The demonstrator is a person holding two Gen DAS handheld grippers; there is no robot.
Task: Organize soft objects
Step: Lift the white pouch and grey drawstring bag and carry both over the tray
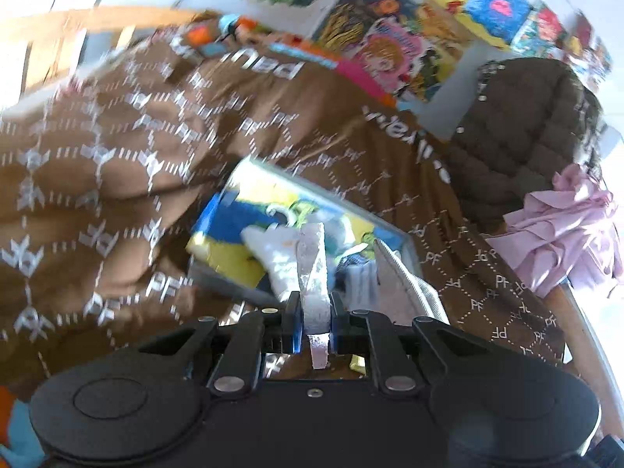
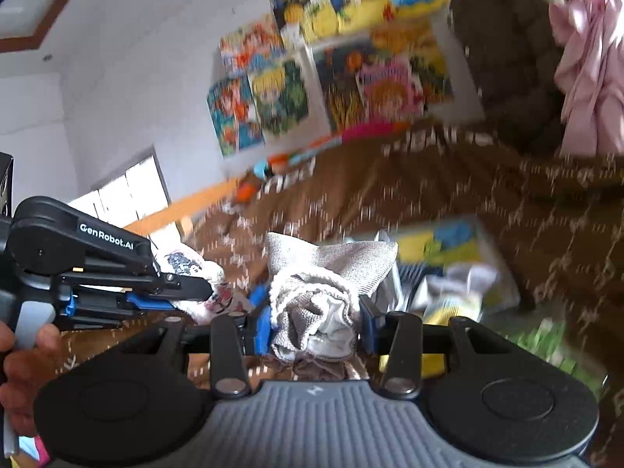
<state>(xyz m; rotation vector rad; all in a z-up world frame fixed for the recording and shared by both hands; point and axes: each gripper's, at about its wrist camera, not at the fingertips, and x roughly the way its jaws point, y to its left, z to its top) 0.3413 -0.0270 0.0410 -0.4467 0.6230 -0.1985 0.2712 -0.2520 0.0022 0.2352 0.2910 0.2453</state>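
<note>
Left claw [image 1: 315, 304] pinched tight on white cloth [image 1: 312, 269]. Right claw [image 2: 315, 321] clamped around bunched grey cloth [image 2: 316, 312]. Hand [image 2: 27, 362] gripping left handle.

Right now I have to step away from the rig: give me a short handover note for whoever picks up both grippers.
Left gripper: shut on a white sock, held above the colourful box on the brown bedspread.
Right gripper: shut on a bunched grey sock, close beside the left gripper and near the same box.
Done: both socks are picked up; some soft items already seem to lie in the box, though blur hides what they are.
Left: place both socks. A pink garment and a brown quilted jacket lie further along the bed.
</note>
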